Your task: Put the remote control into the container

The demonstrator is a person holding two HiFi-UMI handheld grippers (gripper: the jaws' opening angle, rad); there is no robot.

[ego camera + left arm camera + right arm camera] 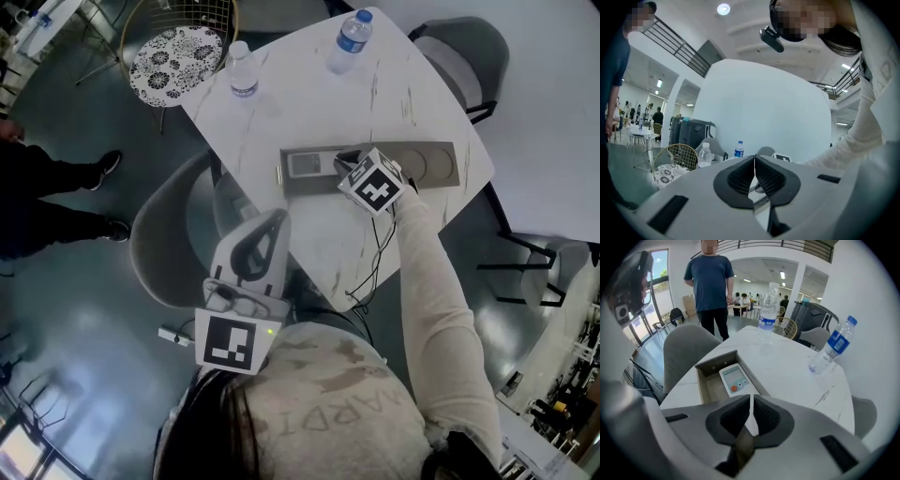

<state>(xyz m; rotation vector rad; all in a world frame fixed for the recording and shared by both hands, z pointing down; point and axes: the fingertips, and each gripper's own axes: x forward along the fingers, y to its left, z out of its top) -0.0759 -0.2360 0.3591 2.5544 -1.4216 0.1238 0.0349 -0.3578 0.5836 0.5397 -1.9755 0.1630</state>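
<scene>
A white remote control (305, 165) (734, 380) with a grey screen and an orange button lies flat in the left end of the long grey container (431, 161) (715, 363) on the white marble table (309, 103). My right gripper (345, 159) (751, 397) hovers over the container just right of the remote, jaws shut with nothing held; they hide the remote's near end. My left gripper (277, 217) (754, 158) is held off the table's near edge, close to the person's body, shut and empty.
Two water bottles (243, 70) (350, 39) stand at the table's far side. Grey chairs (173, 239) (464, 56) flank the table, and a wire chair with a patterned cushion (175, 61) stands beyond. A person (710, 282) stands past the table's left side.
</scene>
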